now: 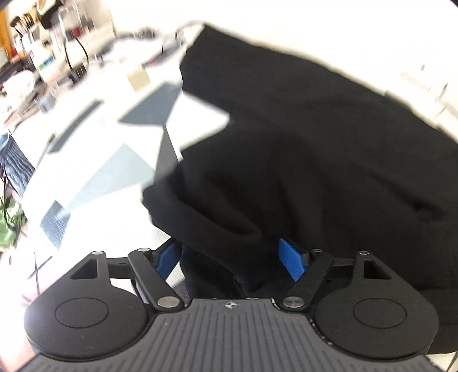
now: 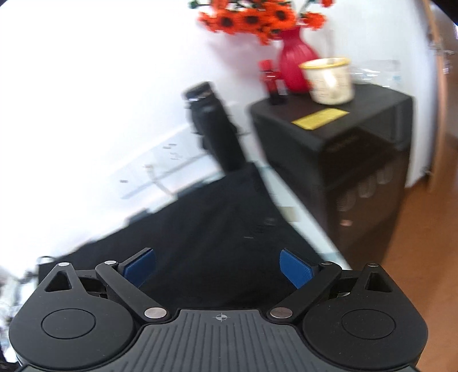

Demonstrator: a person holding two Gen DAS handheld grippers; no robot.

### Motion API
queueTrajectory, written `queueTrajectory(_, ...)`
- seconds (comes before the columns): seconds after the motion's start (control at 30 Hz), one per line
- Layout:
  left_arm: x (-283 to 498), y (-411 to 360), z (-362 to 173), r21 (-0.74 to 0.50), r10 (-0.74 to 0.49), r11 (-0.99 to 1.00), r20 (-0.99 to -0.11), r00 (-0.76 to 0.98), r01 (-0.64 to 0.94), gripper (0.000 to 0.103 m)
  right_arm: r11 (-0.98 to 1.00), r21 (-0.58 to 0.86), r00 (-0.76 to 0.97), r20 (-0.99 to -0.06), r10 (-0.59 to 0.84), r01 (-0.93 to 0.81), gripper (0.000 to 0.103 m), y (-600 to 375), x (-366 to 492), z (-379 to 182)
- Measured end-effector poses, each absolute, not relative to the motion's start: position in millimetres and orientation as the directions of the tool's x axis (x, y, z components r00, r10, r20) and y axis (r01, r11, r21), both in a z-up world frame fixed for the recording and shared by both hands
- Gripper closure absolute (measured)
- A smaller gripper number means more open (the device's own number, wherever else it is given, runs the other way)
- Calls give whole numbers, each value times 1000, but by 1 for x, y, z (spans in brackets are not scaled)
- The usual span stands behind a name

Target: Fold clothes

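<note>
A black garment (image 1: pixel 300 148) is seen spread over a white table (image 1: pixel 100 137) with grey-blue geometric patches. In the left wrist view, the garment fills most of the right and centre of the picture, with a thick rolled fold bunched up just in front of the left gripper (image 1: pixel 232 259). The blue fingertips (image 1: pixel 290 261) of that gripper are held well apart; the fold of cloth lies between them, but the pads are not seen to press on it. Blurred clutter is seen at the far left of the table.

In the right wrist view, the right gripper (image 2: pixel 217 270) is held above the flat, far part of the same garment (image 2: pixel 217 229), which lies near the table's edge. Its blue fingertips (image 2: pixel 294 269) are spread wide and nothing is gripped between them. Beyond the garment, a dark upright object (image 2: pixel 214 126) is seen against the white wall, too blurred to be identified. To the right, a black cabinet (image 2: pixel 357 148) is seen on a wooden floor (image 2: pixel 423 243); a red vase (image 2: pixel 296 63) of orange flowers (image 2: pixel 252 18), a small red bottle (image 2: pixel 270 81) and a white cup (image 2: pixel 329 80) with a yellow rim are set on top of it.
</note>
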State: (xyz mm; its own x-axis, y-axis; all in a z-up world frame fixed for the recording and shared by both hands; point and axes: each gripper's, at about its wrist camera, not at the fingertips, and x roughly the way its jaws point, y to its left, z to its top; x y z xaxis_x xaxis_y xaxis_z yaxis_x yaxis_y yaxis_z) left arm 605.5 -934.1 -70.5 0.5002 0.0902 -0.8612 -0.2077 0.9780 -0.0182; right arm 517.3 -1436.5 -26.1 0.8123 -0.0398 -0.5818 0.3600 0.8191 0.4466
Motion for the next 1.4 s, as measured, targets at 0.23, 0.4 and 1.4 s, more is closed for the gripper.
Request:
queueTrajectory(0.23,592,-921,-37,-54,18,993,-804,595,-104,17,808,537,840,-533,105,240,10,-1413,559,-15)
queueTrajectory(0.4,595,-923,-47,-90,-95,995,-791,605,38,11,759,574,848,-528,58,306,11,-1413,567,-10)
queueTrajectory(1.4,630,-874,-42,-384,-825,469,-512,240,795,3,509,270,545,-651,-529,817,9,-1146,445,-26)
